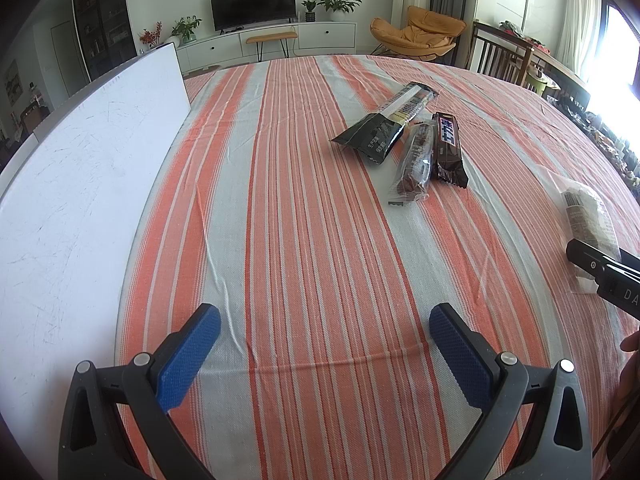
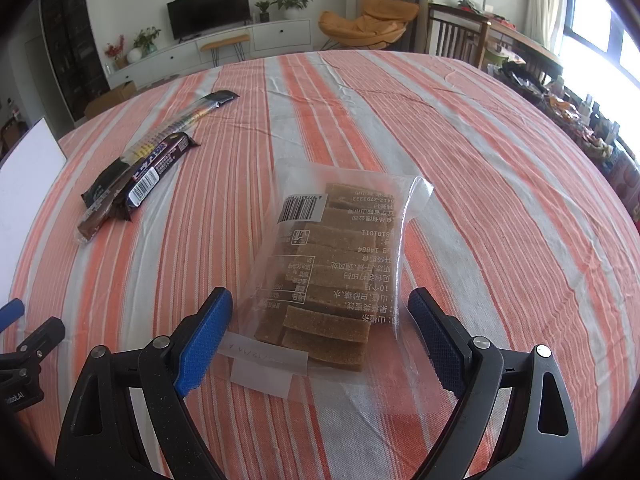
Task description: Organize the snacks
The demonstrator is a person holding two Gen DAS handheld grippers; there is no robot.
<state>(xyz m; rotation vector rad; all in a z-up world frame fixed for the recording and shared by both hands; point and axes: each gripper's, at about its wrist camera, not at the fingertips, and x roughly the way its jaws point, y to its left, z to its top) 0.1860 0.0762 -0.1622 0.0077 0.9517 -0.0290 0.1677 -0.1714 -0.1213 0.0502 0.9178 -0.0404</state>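
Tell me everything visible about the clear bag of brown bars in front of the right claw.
The clear bag is thin see-through plastic holding flat brown bars stacked in overlapping rows. It shows a barcode, printed text seen reversed, and a white label at its near end. It lies flat on the striped cloth, apart from the other snacks, its near end between the open fingers of the right claw, which do not visibly grip it.
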